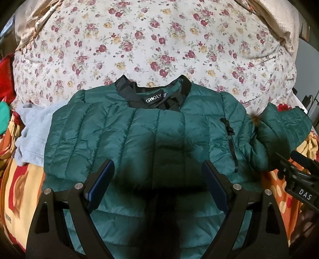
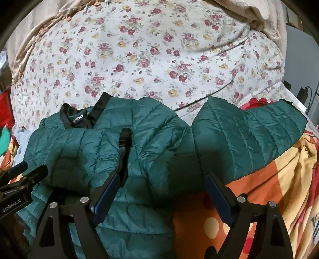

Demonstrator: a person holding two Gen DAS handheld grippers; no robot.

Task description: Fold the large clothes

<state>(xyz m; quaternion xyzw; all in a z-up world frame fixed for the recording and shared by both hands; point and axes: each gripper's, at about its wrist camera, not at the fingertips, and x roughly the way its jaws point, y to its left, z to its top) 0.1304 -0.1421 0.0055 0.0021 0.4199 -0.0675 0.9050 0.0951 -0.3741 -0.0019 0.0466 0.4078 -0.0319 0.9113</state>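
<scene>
A dark green quilted puffer jacket [image 1: 139, 129] with a black collar lies flat on the bed, collar away from me. Its left side is folded in over the front. Its right sleeve [image 2: 249, 135] stretches out to the right. My left gripper [image 1: 157, 173] is open and empty above the jacket's middle. My right gripper [image 2: 162, 187] is open and empty above the jacket's right side [image 2: 151, 159], near where the sleeve joins. The right gripper shows at the right edge of the left wrist view [image 1: 297, 169].
A floral quilt [image 1: 159, 45] is piled behind the jacket. A grey garment [image 1: 31, 131] lies under the jacket's left edge. An orange and yellow patterned blanket [image 2: 259, 189] covers the bed. Beige bedding [image 2: 259, 14] sits at the back. Cables and chargers [image 2: 305, 93] hang at far right.
</scene>
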